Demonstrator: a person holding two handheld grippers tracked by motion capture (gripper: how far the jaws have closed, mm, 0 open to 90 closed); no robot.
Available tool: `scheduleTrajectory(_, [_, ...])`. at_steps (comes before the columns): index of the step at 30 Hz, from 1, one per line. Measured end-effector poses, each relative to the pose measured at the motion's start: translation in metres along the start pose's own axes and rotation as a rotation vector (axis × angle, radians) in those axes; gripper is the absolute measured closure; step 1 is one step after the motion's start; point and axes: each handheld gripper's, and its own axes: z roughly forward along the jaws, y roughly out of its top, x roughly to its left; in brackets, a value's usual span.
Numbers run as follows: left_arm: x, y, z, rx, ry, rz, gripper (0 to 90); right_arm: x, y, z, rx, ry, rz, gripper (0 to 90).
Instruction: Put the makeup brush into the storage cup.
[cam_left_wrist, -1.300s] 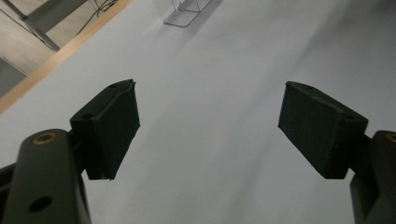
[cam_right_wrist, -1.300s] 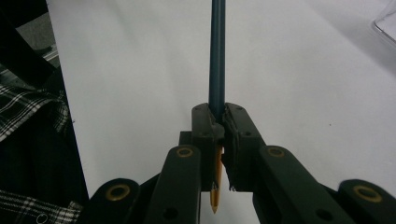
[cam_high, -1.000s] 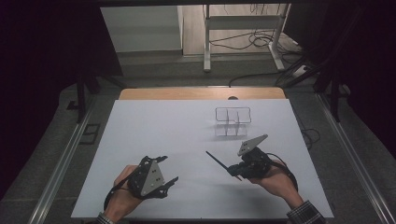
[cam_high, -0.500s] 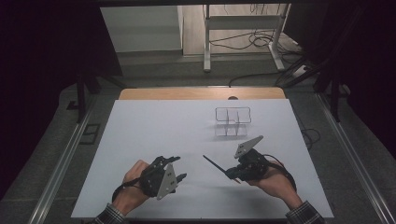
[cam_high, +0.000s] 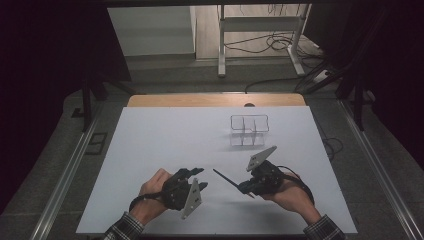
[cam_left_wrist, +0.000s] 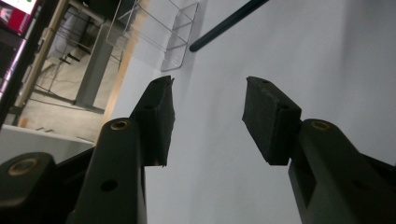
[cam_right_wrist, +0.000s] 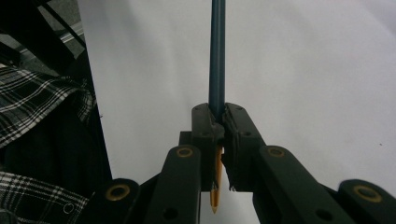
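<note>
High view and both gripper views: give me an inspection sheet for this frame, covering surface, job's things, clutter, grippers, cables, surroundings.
Surface: white table cover, bare wooden strip at the far edge.
Job's things: dark pencil, sharpened tip pointing back toward the hand; clear divided organizer standing upright on the far right part of the table.
Clutter: nothing seen.
Grippers: left gripper open, nothing between its jaws, rolled on its side; right gripper shut on the pencil, the shaft pointing toward the left gripper.
Cables: black cable looping around the right hand; loose cables on the floor beyond the table.
Surroundings: dark room, metal frame legs behind the table.
</note>
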Motion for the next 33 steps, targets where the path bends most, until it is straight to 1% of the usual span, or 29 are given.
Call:
scheduleTrajectory(1, [-0.002, 0.001, 0.002, -0.011, 0.005, 0.001, 53.8, 0.000, 0.001, 0.000, 0.003, 0.003, -0.001, 83.1])
scheduleTrajectory(3, [-0.004, 0.003, 0.004, -0.011, 0.013, 0.025, 54.3, 0.001, 0.001, 0.001, 0.007, 0.006, -0.004, 83.1])
scheduleTrajectory(4, [-0.005, 0.005, 0.006, -0.009, 0.017, 0.037, 54.3, 0.001, 0.002, 0.002, 0.012, 0.008, -0.003, 83.1])
scheduleTrajectory(5, [-0.005, 0.006, 0.006, 0.004, 0.017, 0.058, 54.3, 0.001, 0.002, 0.002, 0.015, 0.009, -0.002, 83.1])
scheduleTrajectory(8, [-0.008, 0.008, 0.010, 0.006, 0.018, 0.082, 54.4, 0.002, 0.003, 0.003, 0.026, 0.010, -0.004, 83.1])
scheduleTrajectory(10, [-0.008, 0.010, 0.012, 0.010, 0.021, 0.103, 54.5, 0.002, 0.003, 0.004, 0.028, 0.014, -0.008, 83.1])
scheduleTrajectory(11, [-0.009, 0.011, 0.013, 0.019, 0.021, 0.123, 54.7, 0.003, 0.004, 0.004, 0.032, 0.014, -0.003, 83.1])
scheduleTrajectory(14, [-0.010, 0.014, 0.015, 0.029, 0.023, 0.154, 55.0, 0.003, 0.005, 0.005, 0.038, 0.023, -0.010, 83.1])
scheduleTrajectory(20, [-0.016, 0.018, 0.024, 0.029, 0.031, 0.200, 56.8, 0.006, 0.007, 0.008, 0.049, 0.030, -0.021, 83.1])
scheduleTrajectory(28, [-0.021, 0.018, 0.031, 0.032, 0.031, 0.227, 63.7, 0.008, 0.008, 0.009, 0.060, 0.037, -0.037, 83.1])
scheduleTrajectory(33, [-0.021, 0.017, 0.030, 0.030, 0.022, 0.226, 70.3, 0.009, 0.009, 0.010, 0.071, 0.040, -0.040, 83.1])
